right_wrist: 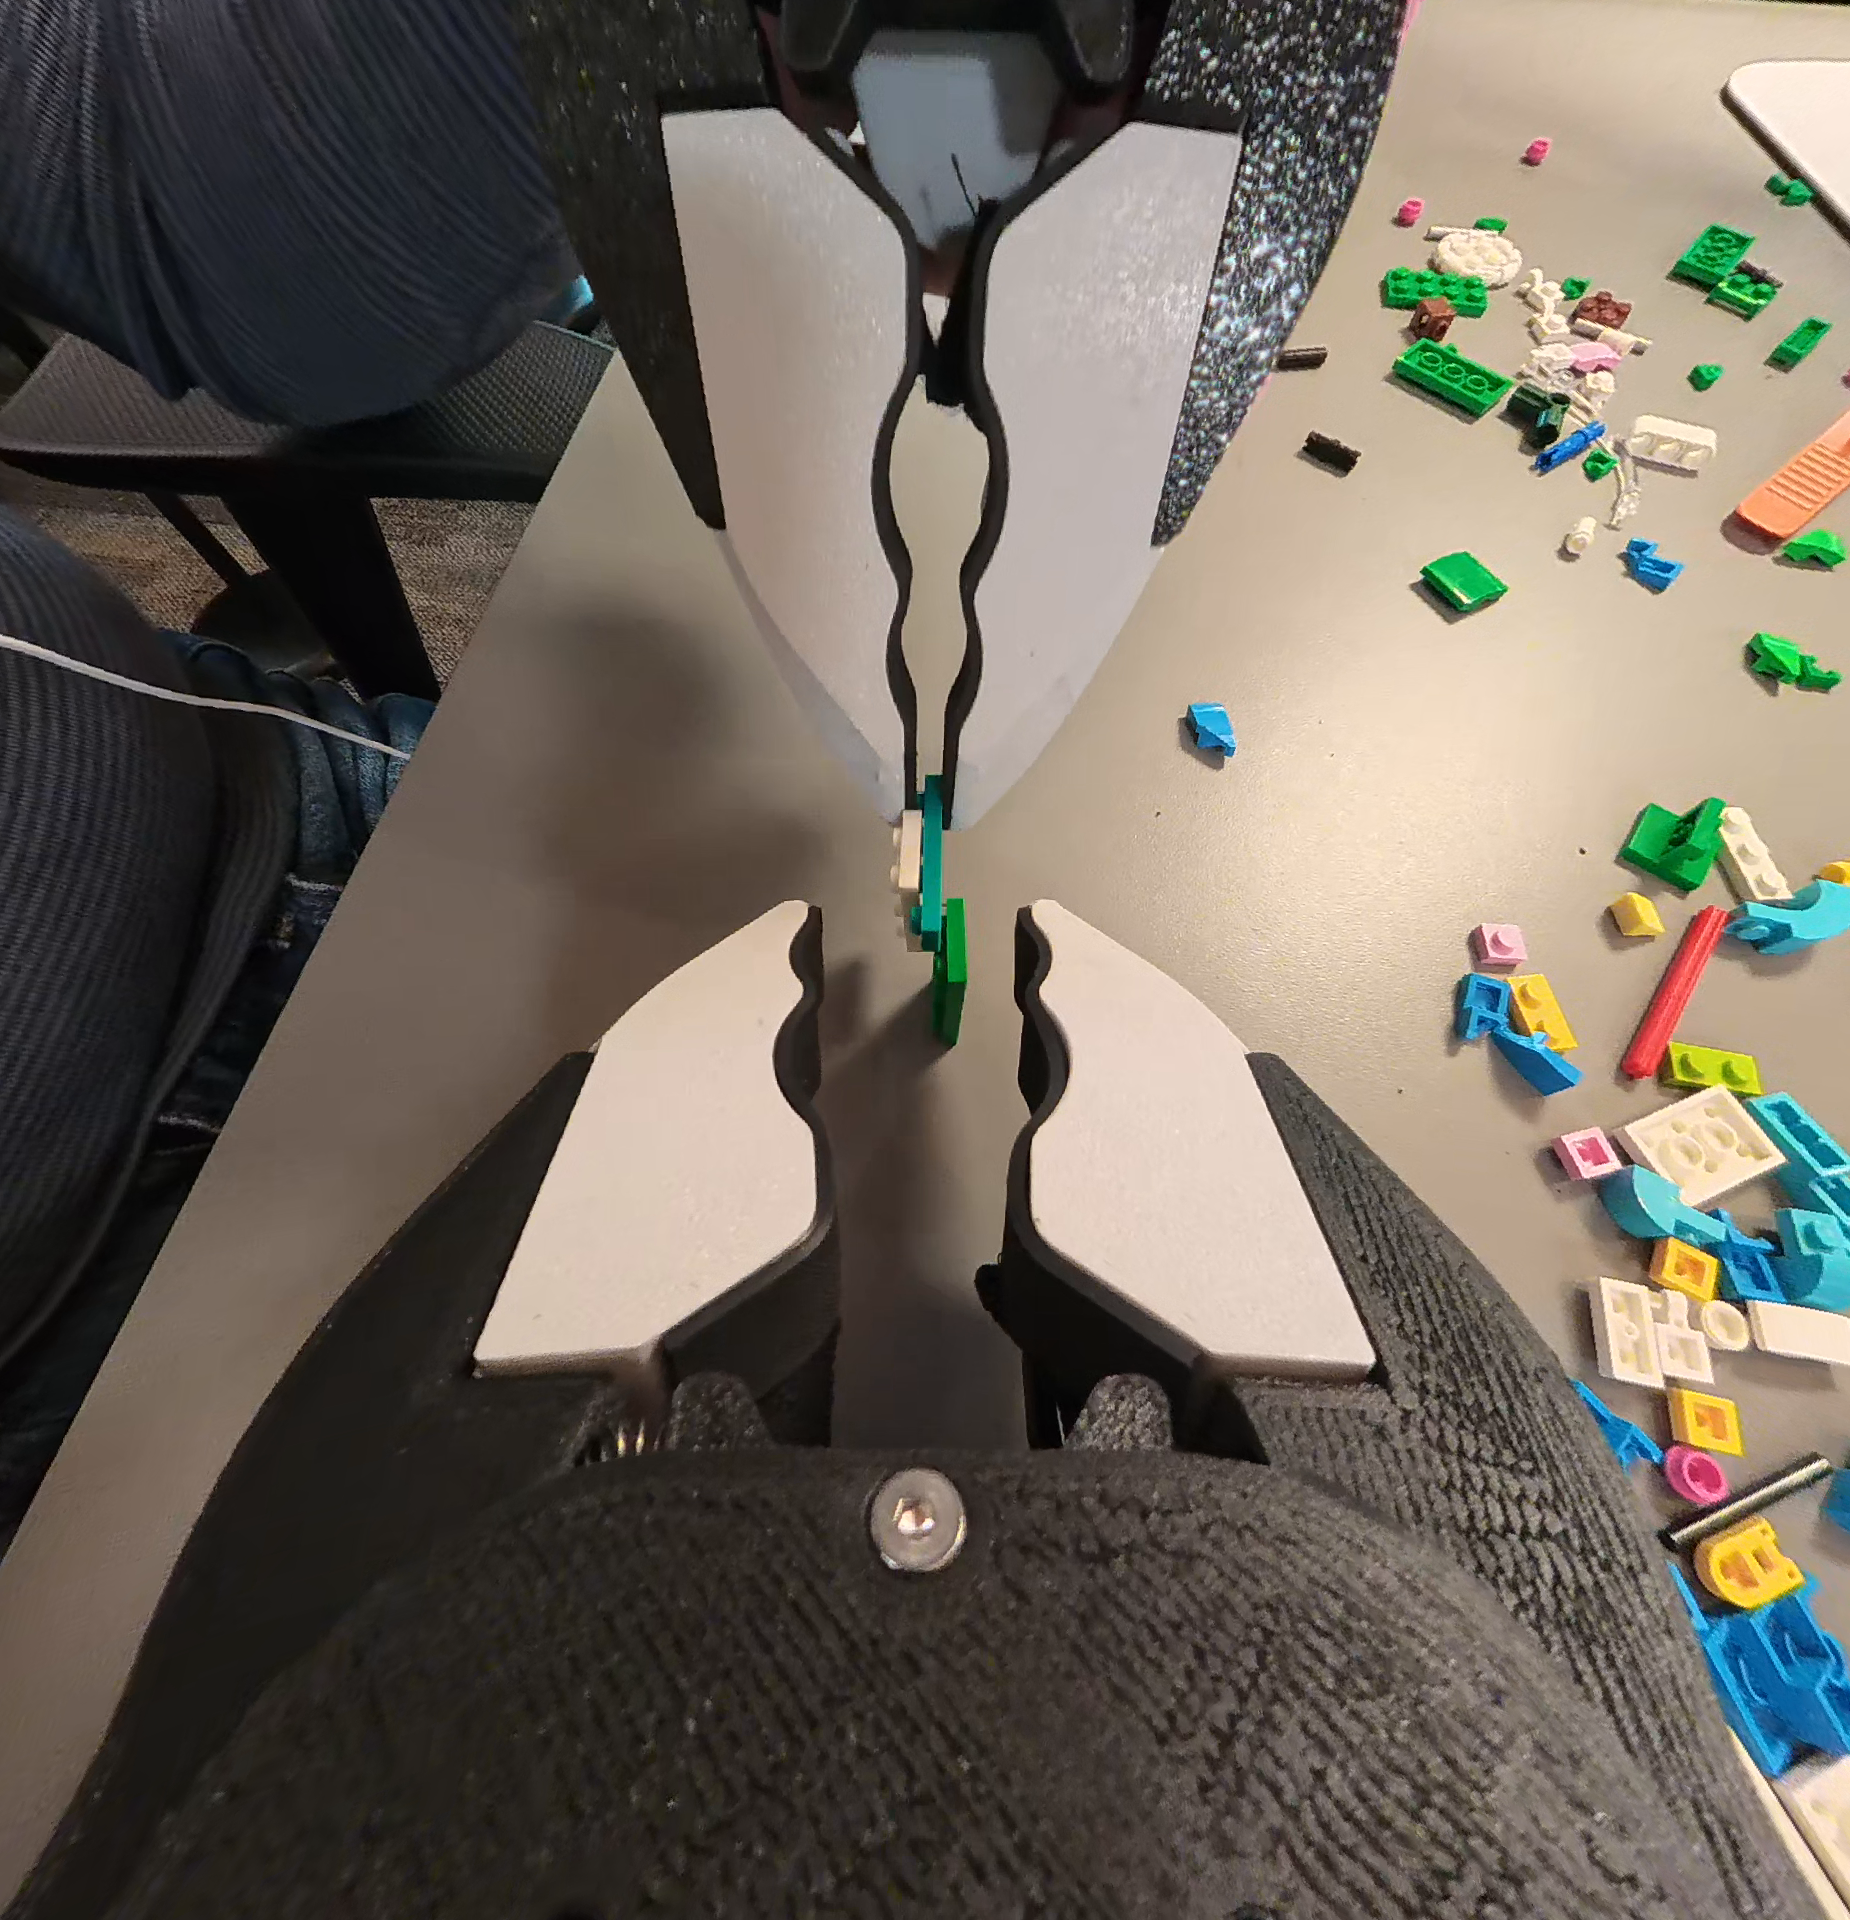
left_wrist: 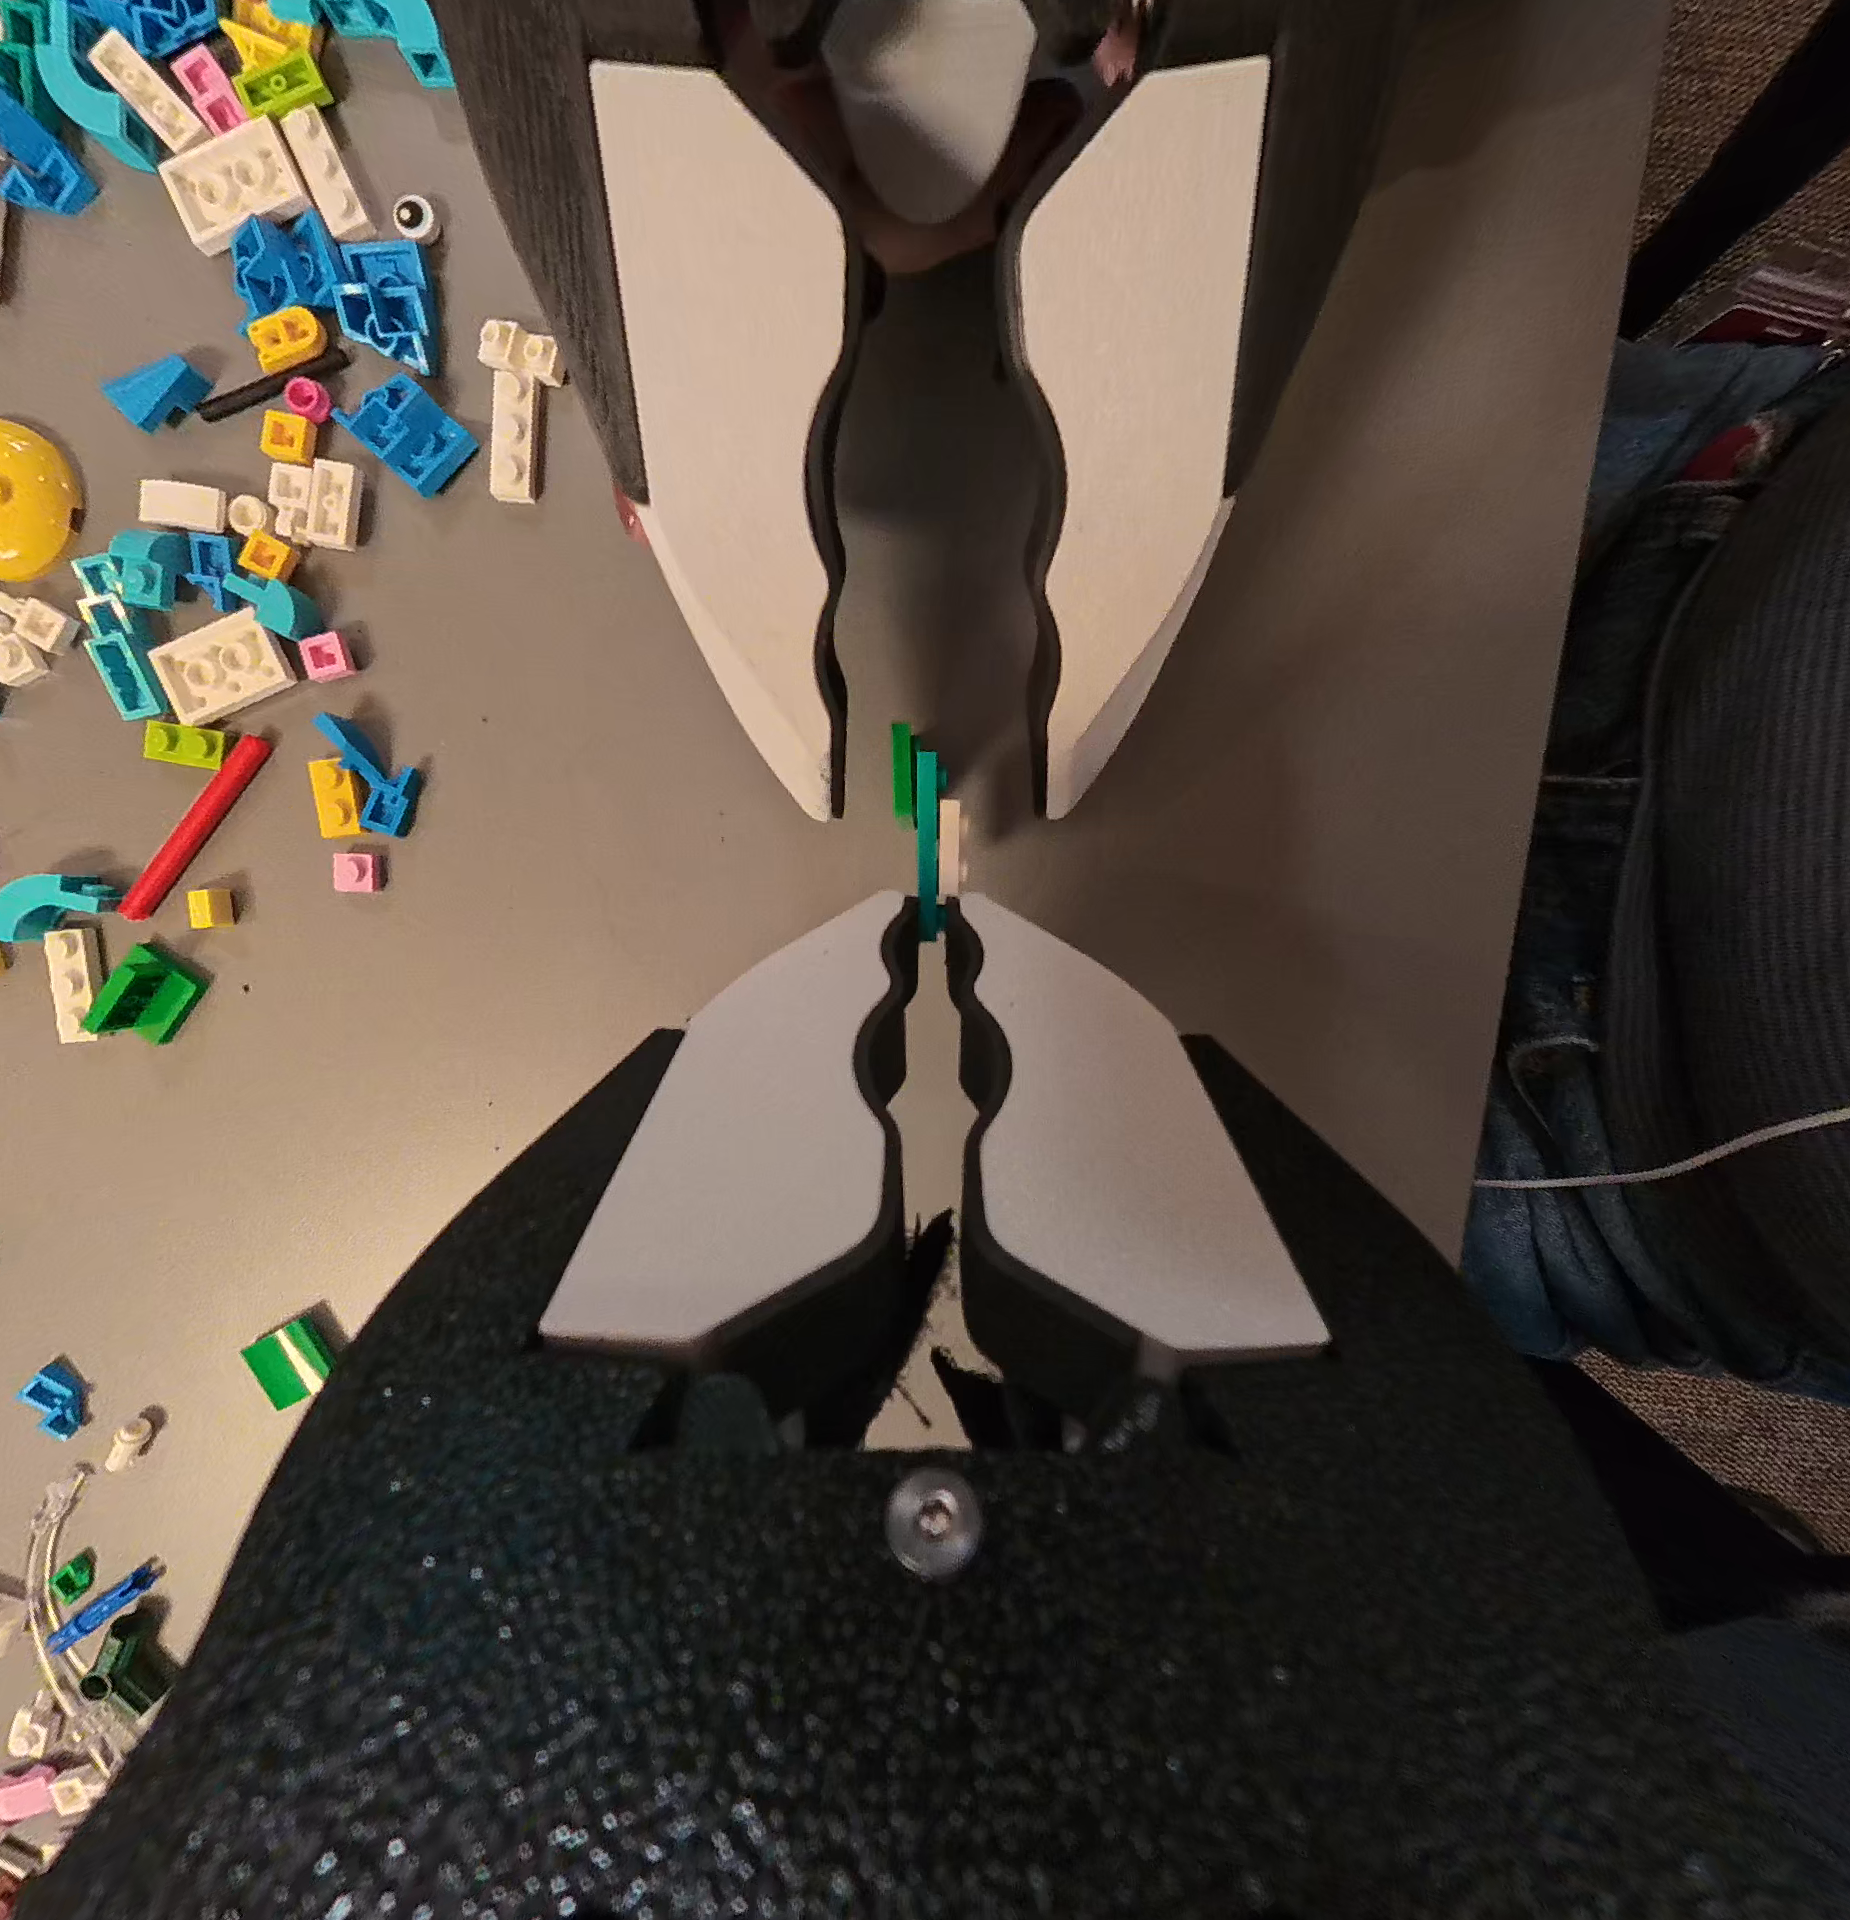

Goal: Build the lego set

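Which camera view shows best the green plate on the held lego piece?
The right wrist view: the green plate sits near, between the open right gripper fingers. The left wrist view shows only its thin edge, farther off.

No legible text, labels or numbers anywhere.

Left tongs [left_wrist: 931, 920] and right tongs [right_wrist: 919, 914] face tip to tip above the desk [left_wrist: 588, 831]. The plate assembly [left_wrist: 929, 831] stands between them. Loose bricks [left_wrist: 225, 623] lie beside, on the desk.

office: grey table [right_wrist: 609, 644], carpet [left_wrist: 1731, 156]
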`<state>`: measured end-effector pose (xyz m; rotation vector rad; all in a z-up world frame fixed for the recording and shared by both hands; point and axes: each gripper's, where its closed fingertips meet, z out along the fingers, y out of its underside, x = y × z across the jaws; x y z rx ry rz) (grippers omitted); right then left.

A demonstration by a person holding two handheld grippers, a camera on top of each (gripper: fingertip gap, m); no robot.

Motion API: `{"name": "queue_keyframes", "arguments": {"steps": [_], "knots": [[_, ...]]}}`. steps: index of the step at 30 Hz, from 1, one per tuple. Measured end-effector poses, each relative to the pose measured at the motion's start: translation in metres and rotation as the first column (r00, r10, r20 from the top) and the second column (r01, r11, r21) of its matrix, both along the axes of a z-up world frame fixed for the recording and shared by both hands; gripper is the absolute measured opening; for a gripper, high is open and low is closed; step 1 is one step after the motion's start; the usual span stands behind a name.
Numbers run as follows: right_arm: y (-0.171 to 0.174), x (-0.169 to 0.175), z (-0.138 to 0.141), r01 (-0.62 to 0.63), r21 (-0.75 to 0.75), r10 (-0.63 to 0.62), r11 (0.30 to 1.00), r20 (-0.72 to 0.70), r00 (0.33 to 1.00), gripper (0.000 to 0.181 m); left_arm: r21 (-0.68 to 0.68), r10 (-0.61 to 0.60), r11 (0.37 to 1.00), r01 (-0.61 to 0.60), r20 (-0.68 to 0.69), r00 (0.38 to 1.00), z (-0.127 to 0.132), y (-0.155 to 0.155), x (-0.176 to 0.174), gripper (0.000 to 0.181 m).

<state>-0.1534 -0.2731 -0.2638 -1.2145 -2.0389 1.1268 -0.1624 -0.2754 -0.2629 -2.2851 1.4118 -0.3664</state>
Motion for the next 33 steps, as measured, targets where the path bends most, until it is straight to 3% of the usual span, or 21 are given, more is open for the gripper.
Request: {"name": "queue_keyframes", "arguments": {"steps": [33], "knots": [[0.001, 0.001, 0.003, -0.004, -0.005, 0.004, 1.000, -0.022, 1.000, 0.033, 0.015, 0.026, 1.000, -0.026, 0.033, 0.999, 0.007, -0.001, -0.014, 0.004]]}}
